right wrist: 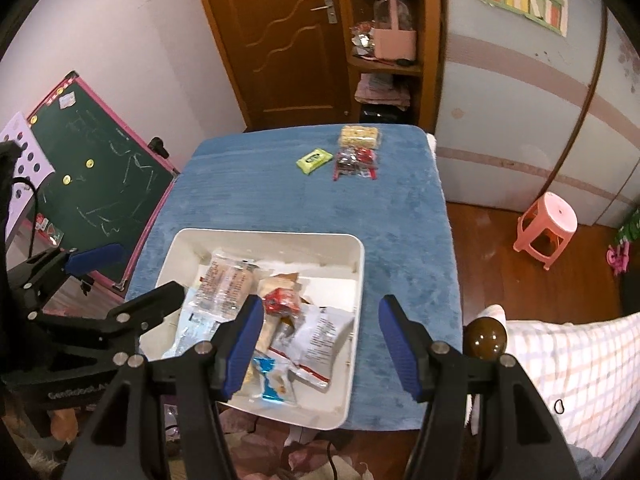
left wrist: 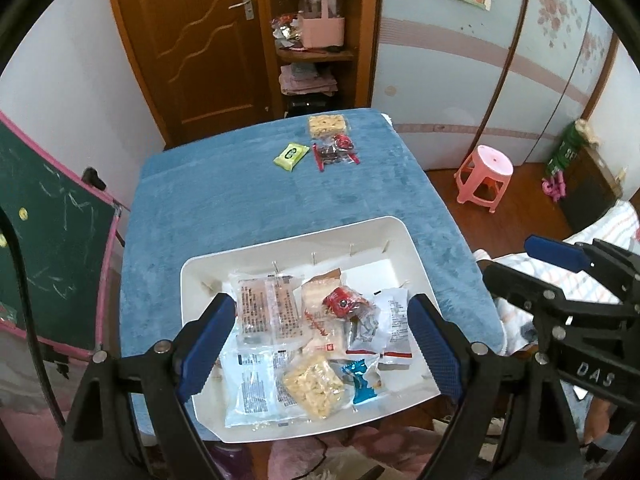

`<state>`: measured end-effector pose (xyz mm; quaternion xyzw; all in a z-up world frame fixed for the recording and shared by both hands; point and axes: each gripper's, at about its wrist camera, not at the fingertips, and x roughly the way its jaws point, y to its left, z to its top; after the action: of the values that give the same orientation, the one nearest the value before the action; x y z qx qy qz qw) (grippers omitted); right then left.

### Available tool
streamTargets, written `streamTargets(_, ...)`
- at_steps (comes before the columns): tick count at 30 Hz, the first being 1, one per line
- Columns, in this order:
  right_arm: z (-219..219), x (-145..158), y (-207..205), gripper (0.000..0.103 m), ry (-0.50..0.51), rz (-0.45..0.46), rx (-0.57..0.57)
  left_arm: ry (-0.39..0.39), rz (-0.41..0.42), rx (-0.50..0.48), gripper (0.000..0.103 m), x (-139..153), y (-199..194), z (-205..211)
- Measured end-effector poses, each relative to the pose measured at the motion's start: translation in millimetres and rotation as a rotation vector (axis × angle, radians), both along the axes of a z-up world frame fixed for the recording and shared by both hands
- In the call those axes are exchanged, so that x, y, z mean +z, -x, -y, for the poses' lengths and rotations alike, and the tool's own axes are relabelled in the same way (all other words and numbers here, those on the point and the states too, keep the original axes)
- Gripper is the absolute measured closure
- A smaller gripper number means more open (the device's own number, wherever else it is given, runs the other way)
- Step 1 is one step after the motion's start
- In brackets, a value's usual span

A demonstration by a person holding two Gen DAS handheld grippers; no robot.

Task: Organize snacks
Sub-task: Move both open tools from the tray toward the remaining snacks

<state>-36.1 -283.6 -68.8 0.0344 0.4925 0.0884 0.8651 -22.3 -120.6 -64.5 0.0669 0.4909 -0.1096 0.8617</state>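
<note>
Two hand-held grippers hang over the near end of a table draped in blue cloth [left wrist: 256,192]. The left gripper [left wrist: 316,340] has its blue-padded jaws spread wide with nothing between the pads; the right gripper [right wrist: 320,344] also has its jaws apart and grips nothing.

Below them sits a white tray [left wrist: 404,236] at the table's near edge, its long axis running left to right. It holds a loose heap of snack packets: two clear-wrapped bars [left wrist: 268,308] lying side by side at the left, their long axes running near to far; a small red packet [left wrist: 340,300] on top near the middle; a white pouch with a red stripe [left wrist: 394,328] at the right; a crumbly yellow cake in clear wrap [left wrist: 314,384] toward the near side, just beside a blue-and-white wrapper [left wrist: 362,376].

At the far end of the table, well apart from the tray, three snacks lie on the cloth: a lime-green packet [left wrist: 291,154], tilted with its long axis running diagonally; to its right a clear bag with red trim [left wrist: 336,152]; and, just behind that, a pale cereal bar [left wrist: 327,124] lying left to right.

Beyond the table stand a wooden door [left wrist: 192,40] and a shelf [left wrist: 316,52]; a pink stool [left wrist: 484,176] stands on the floor to the right.
</note>
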Motion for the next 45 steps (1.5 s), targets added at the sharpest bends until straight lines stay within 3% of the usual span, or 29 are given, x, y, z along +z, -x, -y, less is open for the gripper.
streamTargets(10, 28.4, -30.9, -29.8, 0.042, -0.047, -0.081, -0.048, -0.156, 0.040, -0.053, 0.016, -2.2, -21.6, 26.9)
streamTargets(23, 45.2, -19.0, -91.7, 0.042, -0.002, -0.072, -0.088, -0.111, 0.059, -0.078, 0.016, 12.7, -126.3, 33.4)
streamTargets(34, 36.4, 16.6, -182.6, 0.042, 0.098, 0.066, -0.052, -0.103, 0.106, -0.041, 0.015, 31.0, -224.8, 26.2)
streamTargets(41, 36.8, -9.4, -264.3, 0.042, 0.081, 0.029, -0.059, -0.124, 0.076, -0.032, 0.015, 5.0, -292.9, 30.0)
streamTargets(45, 37.7, -38.0, -308.0, 0.042, 0.102, -0.015, -0.083, -0.114, 0.004, -0.008, 0.015, -32.4, -348.8, 26.5)
